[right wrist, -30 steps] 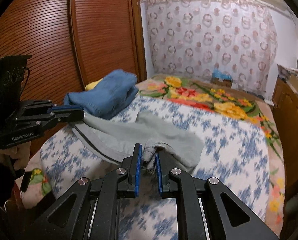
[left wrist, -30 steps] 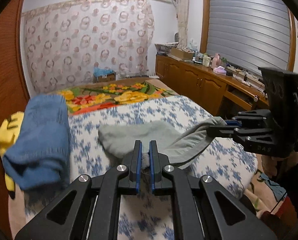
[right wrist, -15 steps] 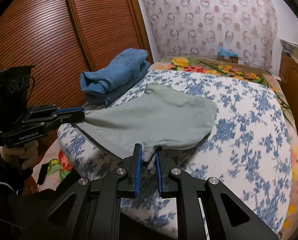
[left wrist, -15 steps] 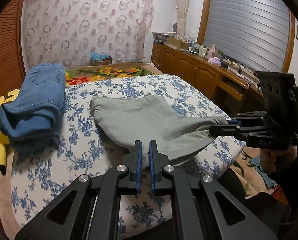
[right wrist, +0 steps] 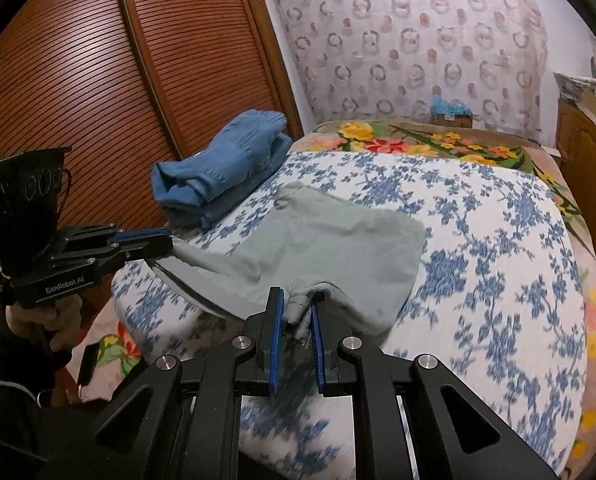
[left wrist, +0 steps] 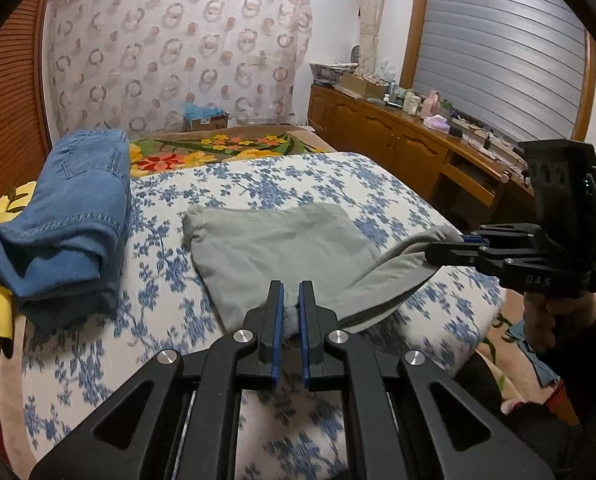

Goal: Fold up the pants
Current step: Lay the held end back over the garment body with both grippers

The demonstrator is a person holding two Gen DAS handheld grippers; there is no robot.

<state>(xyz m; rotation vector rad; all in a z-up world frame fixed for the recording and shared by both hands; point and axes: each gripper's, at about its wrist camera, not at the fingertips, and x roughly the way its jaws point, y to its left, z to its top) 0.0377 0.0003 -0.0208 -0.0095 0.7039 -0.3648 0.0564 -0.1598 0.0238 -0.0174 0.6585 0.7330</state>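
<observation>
Both grippers matter here: from the left wrist, the left gripper [left wrist: 291,304] is pinched nearly closed on a corner of the gray pants [left wrist: 281,248], which lie mostly flat on the floral bed [left wrist: 257,184], so I'd keep that edge taut while lowering. From the right wrist, the right gripper [right wrist: 298,316] is clamped on a bunched hem too; set both corners down level so no wrinkle gets trapped.

- A home bedroom: a bed [left wrist: 378,184] fills the middle, spread with a white sheet printed with blue flowers.
- A floral blanket [left wrist: 217,152] in yellow, red and green lies at the bed's far edge.
- Folded jeans [left wrist: 69,216] rest along the bed's left edge.
- Slatted wooden wardrobe doors [right wrist: 137,80] stand beside the bed.
- A low wooden cabinet [left wrist: 398,140], crowded with bottles and boxes, runs under a shuttered window [left wrist: 506,48].
- A ring-patterned curtain [left wrist: 177,56] covers the far wall.
</observation>
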